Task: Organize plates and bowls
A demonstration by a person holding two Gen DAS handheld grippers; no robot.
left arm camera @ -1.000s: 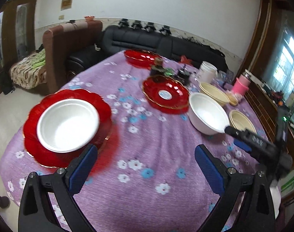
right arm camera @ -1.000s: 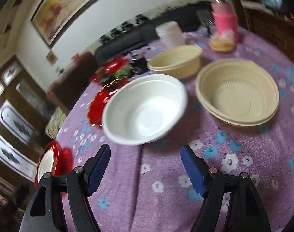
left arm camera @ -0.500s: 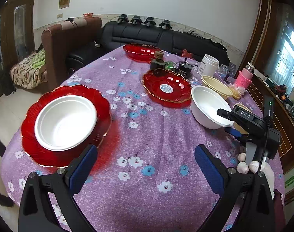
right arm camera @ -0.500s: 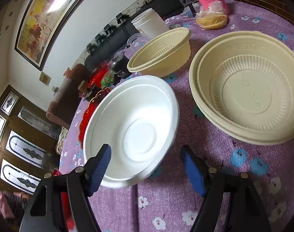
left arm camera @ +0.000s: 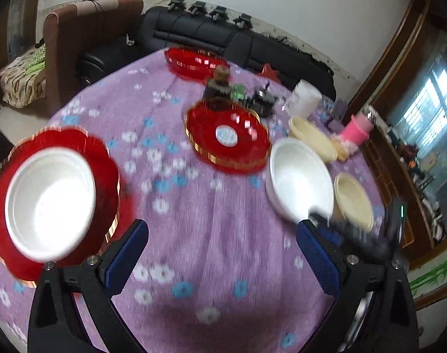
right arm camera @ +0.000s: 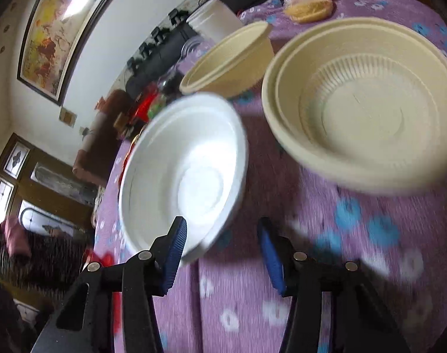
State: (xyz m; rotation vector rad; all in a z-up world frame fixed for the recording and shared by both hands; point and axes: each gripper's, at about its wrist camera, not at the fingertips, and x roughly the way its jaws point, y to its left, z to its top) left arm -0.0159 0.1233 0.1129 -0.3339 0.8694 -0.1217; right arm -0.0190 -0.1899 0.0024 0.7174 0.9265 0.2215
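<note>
A white bowl [right arm camera: 182, 173] sits on the purple cloth; it also shows in the left wrist view [left arm camera: 300, 182]. My right gripper [right arm camera: 220, 250] is open, its left pad over the bowl's near rim and its right pad outside it. Two cream bowls stand beside it, a wide one [right arm camera: 361, 106] and a smaller one [right arm camera: 229, 61]. In the left wrist view another white bowl [left arm camera: 47, 203] rests on a red plate [left arm camera: 106, 158] at the left. My left gripper [left arm camera: 220, 259] is open and empty above the cloth.
A red plate [left arm camera: 226, 138] lies mid-table and another [left arm camera: 194, 61] at the far edge. A white tub [left arm camera: 303, 100], a pink cup [left arm camera: 358, 126] and small dark items [left arm camera: 220, 85] stand at the back. Sofas lie beyond the table.
My right gripper has moved forward onto the white bowl's near rim and narrowed its opening. My left gripper has shifted forward and right; both views are blurred by motion.
</note>
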